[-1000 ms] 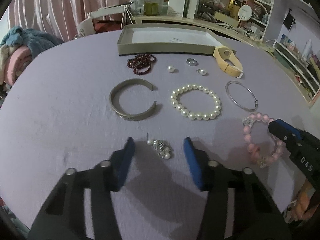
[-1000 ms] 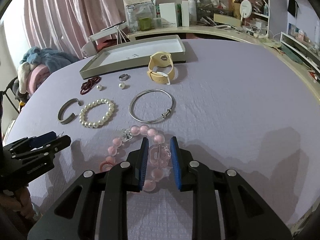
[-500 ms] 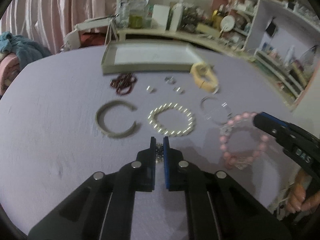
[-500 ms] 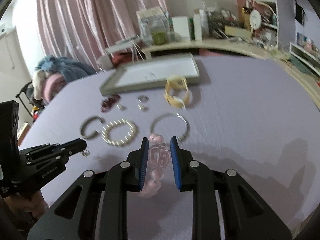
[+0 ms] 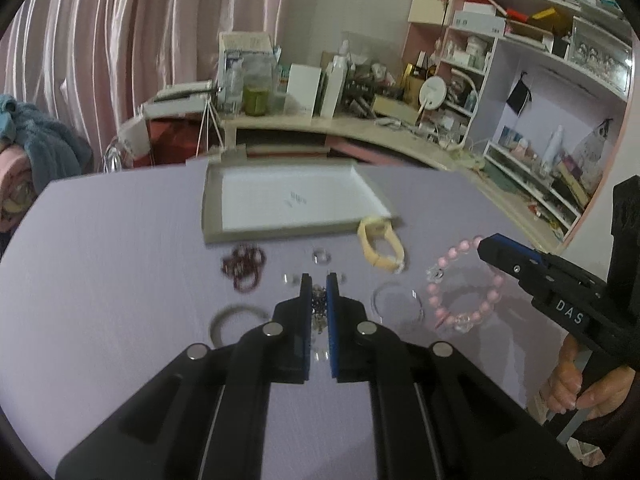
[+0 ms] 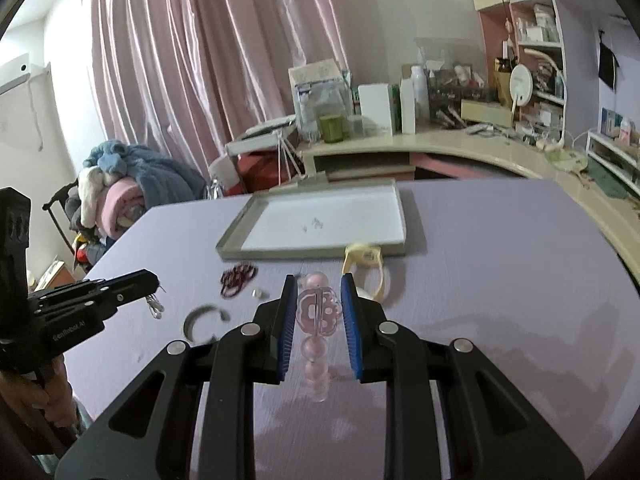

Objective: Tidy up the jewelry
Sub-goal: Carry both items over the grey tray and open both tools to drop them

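**Both grippers lifted with jewelry, tray waiting at the far side**

Left gripper (image 5: 319, 286) is pressed nearly together on a small sparkly earring cluster (image 5: 319, 312); the piece hangs between the blue pads above the purple table (image 5: 100, 280). Right gripper (image 6: 319, 300) pinches the pink bead bracelet (image 6: 318, 312) at its clear flower charm; the rest of the strand dangles below, off the cloth. Tray (image 6: 240, 240), open and pale inside, sits at the far middle of the table.

Handling, as a judgement: both pieces are light; the bracelet is limp and swings, its beads are smooth and likely slippery, so the flat charm looks the surest hold; the earrings are tiny, loose-linked and snag-prone, so a grip across the cluster body seems better than on a dangling pearl.

Loose on the table: dark red bead bracelet (image 5: 243, 266) far left; grey cuff (image 5: 224, 320) near left; yellow watch strap (image 5: 380, 242) just in front of the tray; thin silver bangle (image 5: 396, 300) right of centre.

Hard to make out: motion blur smears the small ring and loose pearls near the centre; the pearl bracelet is hidden behind the left gripper's fingers or lost in blur, cannot tell which; faint marks inside the tray are unreadable.
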The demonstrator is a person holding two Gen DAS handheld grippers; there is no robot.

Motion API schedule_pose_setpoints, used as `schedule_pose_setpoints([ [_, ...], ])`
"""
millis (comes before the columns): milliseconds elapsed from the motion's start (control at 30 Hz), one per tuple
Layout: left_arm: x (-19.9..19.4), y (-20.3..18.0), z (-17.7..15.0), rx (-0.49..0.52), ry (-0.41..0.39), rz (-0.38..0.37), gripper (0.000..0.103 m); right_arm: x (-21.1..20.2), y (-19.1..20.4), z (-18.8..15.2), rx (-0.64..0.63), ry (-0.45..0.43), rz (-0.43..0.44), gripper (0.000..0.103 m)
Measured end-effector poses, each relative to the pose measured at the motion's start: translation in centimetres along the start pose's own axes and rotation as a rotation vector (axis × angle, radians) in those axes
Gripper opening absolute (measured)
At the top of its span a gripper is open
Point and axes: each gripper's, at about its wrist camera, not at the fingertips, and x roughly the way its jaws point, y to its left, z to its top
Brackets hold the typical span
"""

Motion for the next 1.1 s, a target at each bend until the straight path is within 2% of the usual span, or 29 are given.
schedule_pose_setpoints([
  [300, 2.4, 0.8, 6.1, 0.057, -0.025, 0.009, 0.007, 1.9, -0.6, 5.1, -0.031, -0.060, -0.031, 0.023],
  [567, 7.5, 2.7, 11.3, 0.048, -0.016, -0.017, 0.007, 7.4, -0.6, 10.0, -0.049, -0.056, -0.050, 0.023],
  [700, 10.9, 4.4, 13.3, 0.026, -0.005, -0.021, 0.007, 12.0, -1.0, 11.7, -0.040, -0.011, -0.062, 0.023],
  [867, 15.0, 6.8, 14.7, -0.008, 0.021, -0.018, 0.007, 17.7, -0.8, 11.9, -0.047, 0.059, -0.072, 0.023],
  [1100, 18.7, 8.7, 15.6, -0.033, 0.047, -0.012, 0.007, 22.2, -1.4, 12.2, -0.039, 0.117, -0.079, 0.024],
])
